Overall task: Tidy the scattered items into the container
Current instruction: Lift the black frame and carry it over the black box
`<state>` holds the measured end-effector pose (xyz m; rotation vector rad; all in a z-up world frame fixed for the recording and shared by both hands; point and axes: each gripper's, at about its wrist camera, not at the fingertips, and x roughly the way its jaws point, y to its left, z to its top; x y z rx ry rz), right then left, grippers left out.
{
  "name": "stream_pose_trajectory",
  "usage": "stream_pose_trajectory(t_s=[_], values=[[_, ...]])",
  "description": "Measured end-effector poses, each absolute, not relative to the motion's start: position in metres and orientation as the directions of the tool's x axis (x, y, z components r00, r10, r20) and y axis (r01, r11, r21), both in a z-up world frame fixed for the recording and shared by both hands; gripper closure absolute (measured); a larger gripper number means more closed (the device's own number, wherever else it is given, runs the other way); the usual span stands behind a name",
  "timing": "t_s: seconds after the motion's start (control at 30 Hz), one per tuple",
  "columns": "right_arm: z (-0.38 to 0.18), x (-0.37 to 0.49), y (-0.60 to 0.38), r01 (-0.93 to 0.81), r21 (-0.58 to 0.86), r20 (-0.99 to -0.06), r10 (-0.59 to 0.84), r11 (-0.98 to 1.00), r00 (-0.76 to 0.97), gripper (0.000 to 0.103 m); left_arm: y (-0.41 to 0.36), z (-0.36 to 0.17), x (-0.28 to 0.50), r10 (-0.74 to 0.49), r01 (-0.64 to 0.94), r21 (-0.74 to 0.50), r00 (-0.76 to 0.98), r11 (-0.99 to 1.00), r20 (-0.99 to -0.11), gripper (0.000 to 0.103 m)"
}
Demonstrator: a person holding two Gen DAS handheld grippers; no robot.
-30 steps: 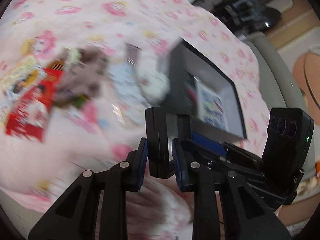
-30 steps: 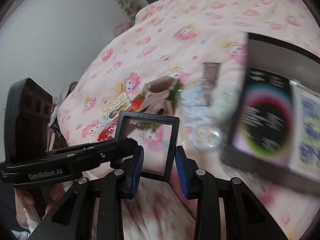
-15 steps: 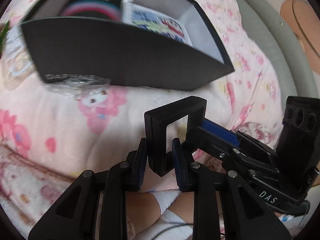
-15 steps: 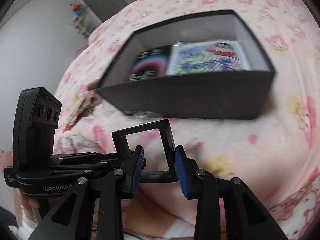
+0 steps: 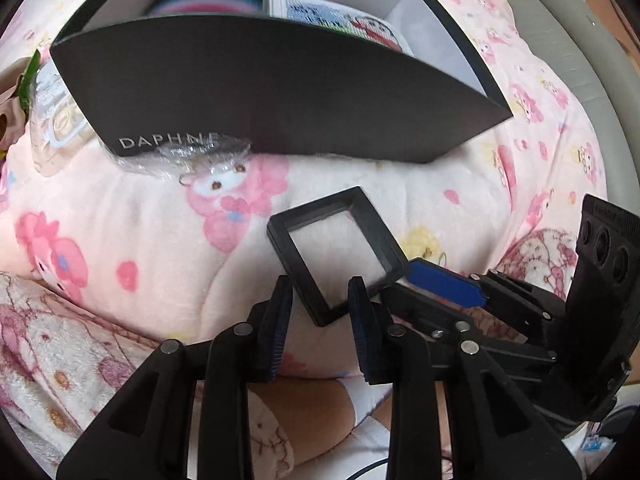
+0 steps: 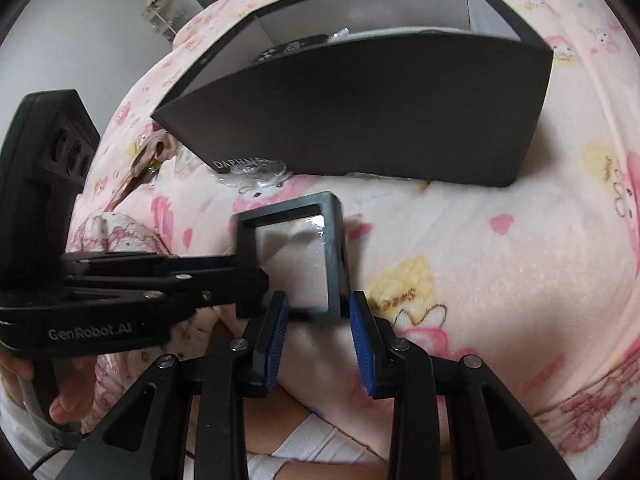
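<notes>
Black plastic rim w/ a clear film window: the display frame (image 5: 340, 256) looks light, stiff at the edges, and the film likely dents or scuffs, so take it by the rim, never the window. Left gripper (image 5: 320, 312) has jaws opening; frame's near corner sits between them, pads no longer seem to press it. Just right of it, the right gripper (image 6: 316, 312) comes in across the frame's right edge, jaws narrow and clamped on the rim. Frame lies tilted just ahead of both grippers, over the pink bed blanket (image 5: 140, 220), long axis pointing away toward the black box (image 5: 280, 92) beyond, apart from it.
</notes>
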<state>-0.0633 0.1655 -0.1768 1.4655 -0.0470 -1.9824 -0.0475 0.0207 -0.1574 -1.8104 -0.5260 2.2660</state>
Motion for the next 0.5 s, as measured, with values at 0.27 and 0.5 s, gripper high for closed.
stream_pose_trajectory(t_s=[0.27, 0.5], values=[[-0.180, -0.072, 0.165, 0.469, 0.390, -0.836, -0.518, -0.792, -0.179, 0.074, 0.018, -0.176, -0.048, 0.383, 0.136, -0.416, -0.217, -0.899, -0.898, 0.077], [-0.175, -0.066, 0.172, 0.457, 0.458, -0.807, -0.573, -0.762, -0.147, 0.084, 0.011, -0.150, -0.029, 0.419, 0.083, -0.451, -0.250, -0.889, -0.873, 0.078]])
